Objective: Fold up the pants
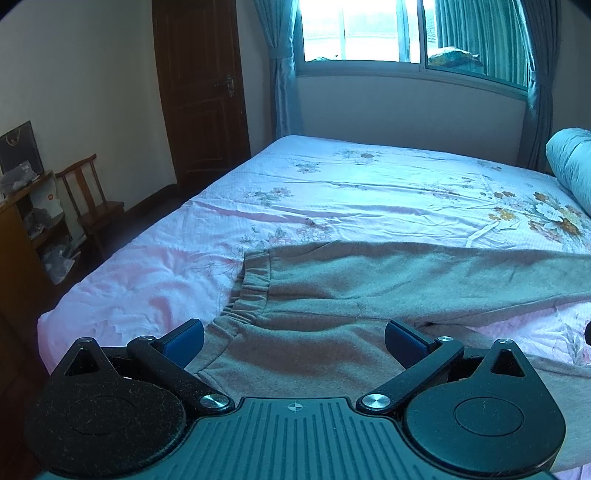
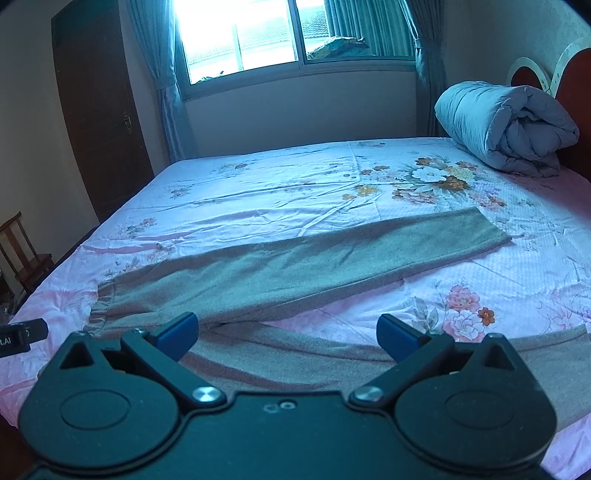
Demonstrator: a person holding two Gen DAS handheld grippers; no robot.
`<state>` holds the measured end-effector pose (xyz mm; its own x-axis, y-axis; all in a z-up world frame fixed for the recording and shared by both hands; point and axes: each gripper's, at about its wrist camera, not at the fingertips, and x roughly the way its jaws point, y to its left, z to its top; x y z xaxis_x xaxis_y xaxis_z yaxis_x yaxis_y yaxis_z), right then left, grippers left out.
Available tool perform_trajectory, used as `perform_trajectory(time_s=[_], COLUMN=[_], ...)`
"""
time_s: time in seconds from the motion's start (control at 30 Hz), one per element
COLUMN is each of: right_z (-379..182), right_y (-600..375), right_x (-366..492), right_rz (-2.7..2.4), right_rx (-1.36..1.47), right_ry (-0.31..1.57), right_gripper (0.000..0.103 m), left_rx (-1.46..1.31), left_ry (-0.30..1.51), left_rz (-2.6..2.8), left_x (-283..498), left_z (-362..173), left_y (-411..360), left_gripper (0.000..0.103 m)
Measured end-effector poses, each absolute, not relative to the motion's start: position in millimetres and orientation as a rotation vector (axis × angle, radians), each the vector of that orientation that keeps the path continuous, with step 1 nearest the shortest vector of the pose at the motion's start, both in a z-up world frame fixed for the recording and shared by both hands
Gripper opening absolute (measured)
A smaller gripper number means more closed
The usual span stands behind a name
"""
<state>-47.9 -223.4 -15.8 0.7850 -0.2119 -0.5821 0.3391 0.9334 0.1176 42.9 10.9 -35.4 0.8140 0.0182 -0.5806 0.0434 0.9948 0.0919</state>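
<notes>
A bed [image 2: 332, 177] covered with a pink floral sheet [image 1: 155, 280] is seen filling most of both views. A rolled grey-blue quilt [image 2: 506, 122] is laid at the far right corner of the bed, against a red headboard [image 2: 576, 85]. A window [image 1: 369, 33] is set in the wall beyond the far edge of the bed, and teal curtains [image 1: 280, 66] are hung at its sides. A dark wooden door [image 1: 199, 92] is shown shut past the far left corner. A wooden chair [image 1: 92, 199] is placed on the floor off the left edge, beside a cluttered wooden shelf [image 1: 22, 236].
</notes>
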Motion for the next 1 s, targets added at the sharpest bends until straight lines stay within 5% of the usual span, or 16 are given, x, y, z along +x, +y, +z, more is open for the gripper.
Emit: perform_trajectory(time_s=[0.77, 1.0], right_z=[-28.6, -44.3], right_y=[-227.7, -229.3], right_x=[56.0, 106.8], right_rz=[-0.094, 0.011], right_rx=[0.03, -0.003], right_ry=[0.651, 0.712], right_gripper=[0.097, 0.085], left_rx=[0.263, 0.244], left_ry=[0.667, 0.752], left_rz=[-0.069, -0.134], left_x=[174.3, 235.4], left_z=[-60.4, -90.2], left_y=[22.5, 37.1], left_gripper=[0.103, 0.103])
